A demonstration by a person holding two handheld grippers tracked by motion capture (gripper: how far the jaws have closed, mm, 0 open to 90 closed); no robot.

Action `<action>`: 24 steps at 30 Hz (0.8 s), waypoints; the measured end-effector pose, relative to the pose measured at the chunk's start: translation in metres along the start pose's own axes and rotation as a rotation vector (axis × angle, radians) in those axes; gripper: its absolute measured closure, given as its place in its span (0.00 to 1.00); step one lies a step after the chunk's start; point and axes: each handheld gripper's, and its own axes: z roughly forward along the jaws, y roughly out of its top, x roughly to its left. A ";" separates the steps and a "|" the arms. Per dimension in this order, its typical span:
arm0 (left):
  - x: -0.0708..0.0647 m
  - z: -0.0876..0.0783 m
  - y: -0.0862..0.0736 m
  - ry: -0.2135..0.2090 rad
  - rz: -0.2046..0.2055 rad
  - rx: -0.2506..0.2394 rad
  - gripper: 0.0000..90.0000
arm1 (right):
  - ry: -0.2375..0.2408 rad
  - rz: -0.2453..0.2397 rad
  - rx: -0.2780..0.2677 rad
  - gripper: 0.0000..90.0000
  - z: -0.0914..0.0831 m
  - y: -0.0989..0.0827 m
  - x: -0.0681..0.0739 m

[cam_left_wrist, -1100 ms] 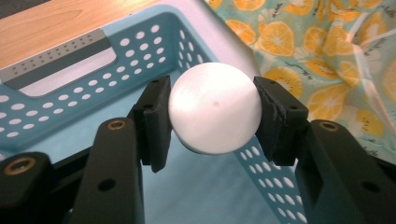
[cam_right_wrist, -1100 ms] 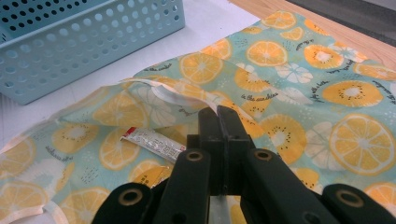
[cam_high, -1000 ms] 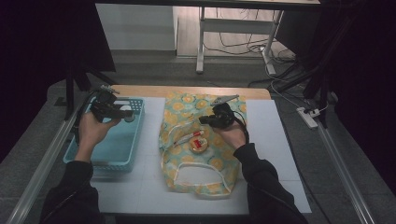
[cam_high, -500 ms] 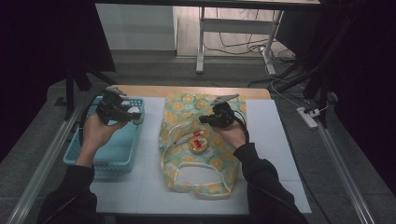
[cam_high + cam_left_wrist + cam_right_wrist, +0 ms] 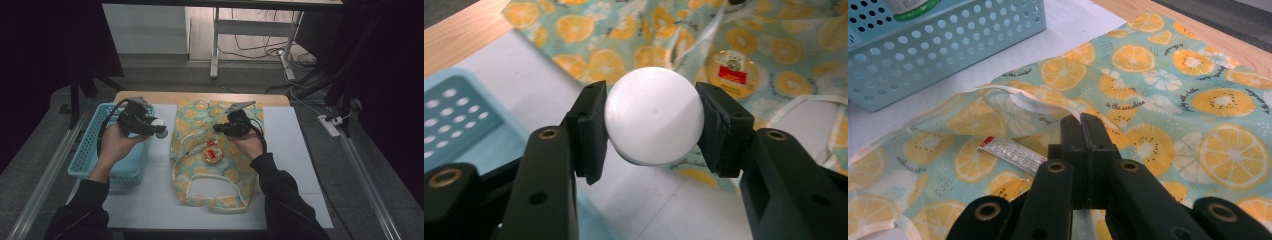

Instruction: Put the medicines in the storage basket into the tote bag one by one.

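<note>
Two grippers busy | your left gripper (image 5: 651,125) squeezes the round white plastic cap (image 5: 653,115) past the blue basket's (image 5: 95,145) right rim | your right gripper (image 5: 1083,131), jaws pinched together, pins the orange-print cloth bag (image 5: 215,150) open mid-worktop.

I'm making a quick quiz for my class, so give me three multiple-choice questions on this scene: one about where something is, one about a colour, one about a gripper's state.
1. Where does the round tin lie?
A. in the basket
B. on the fruit-print bag
C. on the floor

2. What colour is the basket?
A. light blue
B. red
C. black

3. What is the left gripper doing?
A. hanging open
B. gripping a cloth
C. clamped on a white cap

Answers: 1 B, the tin rests on the orange-slice fabric; 2 A, its perforated walls are light blue; 3 C, both black pads press the cap's sides.
</note>
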 end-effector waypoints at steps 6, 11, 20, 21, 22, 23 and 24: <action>-0.013 0.007 0.009 -0.034 0.035 0.005 0.56 | -0.001 0.002 0.000 1.00 0.000 0.000 0.000; -0.025 0.012 0.017 -0.058 0.062 0.005 0.56 | 0.000 -0.001 -0.002 1.00 0.000 0.001 0.001; -0.046 0.033 0.031 -0.108 0.116 0.028 0.56 | -0.004 0.004 -0.004 1.00 -0.001 0.002 0.001; -0.049 0.037 0.032 -0.115 0.119 0.029 0.56 | -0.005 0.002 -0.004 1.00 -0.001 0.002 0.000; -0.051 0.040 0.033 -0.121 0.123 0.034 0.56 | -0.005 0.001 -0.004 1.00 -0.001 0.002 0.001; -0.053 0.044 0.034 -0.125 0.130 0.039 0.56 | -0.005 0.001 -0.005 1.00 0.000 0.003 0.001; -0.055 0.048 0.035 -0.129 0.132 0.043 0.56 | -0.004 0.000 -0.006 1.00 0.000 0.003 0.001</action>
